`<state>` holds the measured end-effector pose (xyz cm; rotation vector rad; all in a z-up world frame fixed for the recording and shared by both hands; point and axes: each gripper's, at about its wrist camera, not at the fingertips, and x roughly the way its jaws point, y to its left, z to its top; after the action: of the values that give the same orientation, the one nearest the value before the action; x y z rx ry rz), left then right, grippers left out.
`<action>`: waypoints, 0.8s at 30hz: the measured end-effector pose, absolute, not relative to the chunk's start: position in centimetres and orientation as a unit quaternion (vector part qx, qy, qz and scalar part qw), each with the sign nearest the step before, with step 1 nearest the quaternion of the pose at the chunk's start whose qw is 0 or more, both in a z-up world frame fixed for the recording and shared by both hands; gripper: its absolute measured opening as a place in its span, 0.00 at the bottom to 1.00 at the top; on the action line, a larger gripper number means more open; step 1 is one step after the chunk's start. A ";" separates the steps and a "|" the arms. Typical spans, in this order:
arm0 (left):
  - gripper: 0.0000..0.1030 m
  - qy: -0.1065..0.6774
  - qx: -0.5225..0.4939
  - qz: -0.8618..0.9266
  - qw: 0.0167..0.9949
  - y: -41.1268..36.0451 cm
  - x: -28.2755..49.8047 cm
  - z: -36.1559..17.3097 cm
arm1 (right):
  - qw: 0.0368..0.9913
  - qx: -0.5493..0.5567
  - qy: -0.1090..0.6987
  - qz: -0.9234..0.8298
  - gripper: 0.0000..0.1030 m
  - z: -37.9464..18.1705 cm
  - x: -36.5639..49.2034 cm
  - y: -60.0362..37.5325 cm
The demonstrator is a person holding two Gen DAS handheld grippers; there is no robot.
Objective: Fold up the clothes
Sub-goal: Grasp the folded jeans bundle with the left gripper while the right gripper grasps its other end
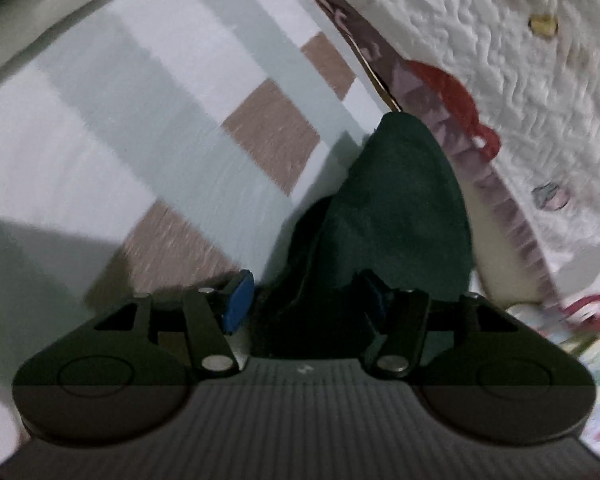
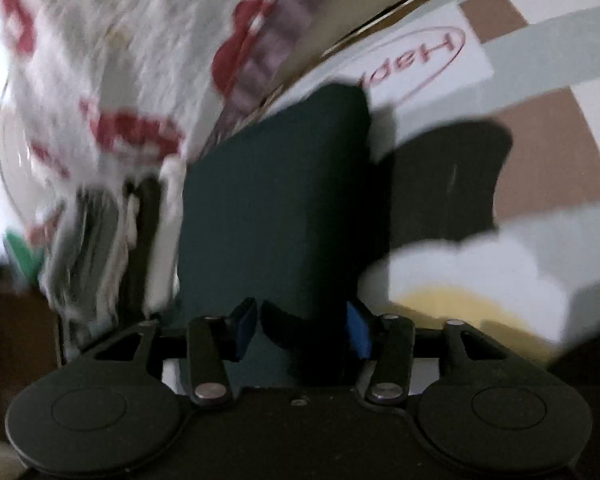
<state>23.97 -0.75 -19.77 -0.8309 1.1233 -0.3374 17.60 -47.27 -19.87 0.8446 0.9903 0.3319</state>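
Left claw (image 1: 304, 304): closed on dark green garment (image 1: 396, 208), bunched between blue pads (image 1: 238, 300) | Right claw (image 2: 302, 328): gripping same garment (image 2: 276, 200), folded flat | Location: over checked bedsheet (image 1: 140, 120), beside white quilt (image 1: 500, 60).

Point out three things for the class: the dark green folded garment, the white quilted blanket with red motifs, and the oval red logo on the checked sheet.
Dark green folded garment (image 2: 276, 200), right wrist view, flat middle.
White quilted blanket (image 1: 480, 32), left wrist view, textured surface.
Oval red logo (image 2: 416, 62), right wrist view, lettering.
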 end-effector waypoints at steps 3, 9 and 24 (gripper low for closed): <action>0.57 0.503 -0.397 -0.173 0.748 0.2 22.5 -19.6 | 0.776 0.393 0.470 0.150 0.56 -20.2 17.0 -46.5; 0.65 0.519 -0.400 -0.178 0.734 0.9 21.0 -20.2 | 0.782 0.389 0.469 0.134 0.63 -20.9 17.9 -45.8; 0.78 0.520 -0.451 -0.105 0.718 -2.5 18.5 -21.6 | 0.763 0.454 0.435 0.149 0.60 -22.7 18.2 -46.4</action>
<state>18.47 -2.50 -21.63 -0.9976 1.1509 -0.2318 18.17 -46.41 -22.73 0.9872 0.9469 0.3239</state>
